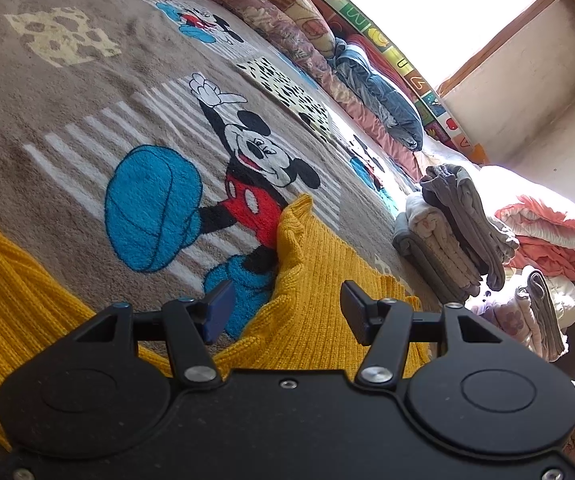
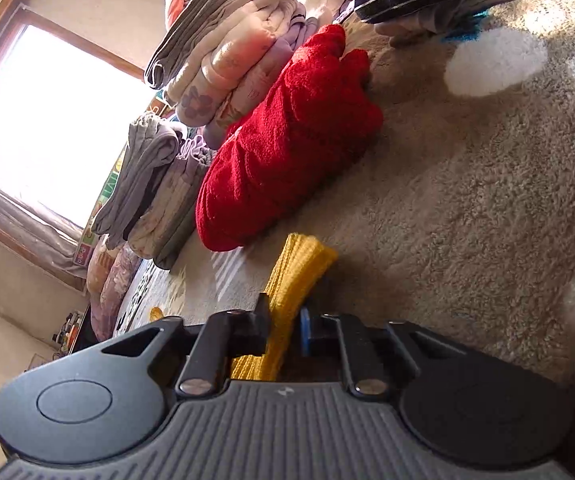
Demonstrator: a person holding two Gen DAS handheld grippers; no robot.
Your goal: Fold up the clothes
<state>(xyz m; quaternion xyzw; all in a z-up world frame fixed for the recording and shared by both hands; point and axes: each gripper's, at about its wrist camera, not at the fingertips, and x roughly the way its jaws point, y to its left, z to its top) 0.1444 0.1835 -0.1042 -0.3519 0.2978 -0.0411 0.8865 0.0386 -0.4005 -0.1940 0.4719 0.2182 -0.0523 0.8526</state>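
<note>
The yellow ribbed-knit sweater lies spread on the bed's cartoon-mouse blanket, one part running off to the left of the left wrist view and a raised, pointed fold standing just ahead of the left claw. It looks soft, stretchy and fairly thick, light enough to lift by one edge but likely to sag and drag on the fleecy pile, so a pull from a single corner would probably skew the fold. The better holds seem to be hems, cuffs or a bunched edge, where several layers give the pads something to bite.

The right claw has such a hold: its jaws are closed on a gathered strip of the yellow knit, which sticks out past the fingertips (the blue pad is just visible beside it). This claw sits low over the blanket, tilted gently downward and rolled, with a folded red fleece garment and stacks of folded clothes beyond.

The left claw stands about half open over the sweater, gripping nothing, also angled shallowly down.
</note>
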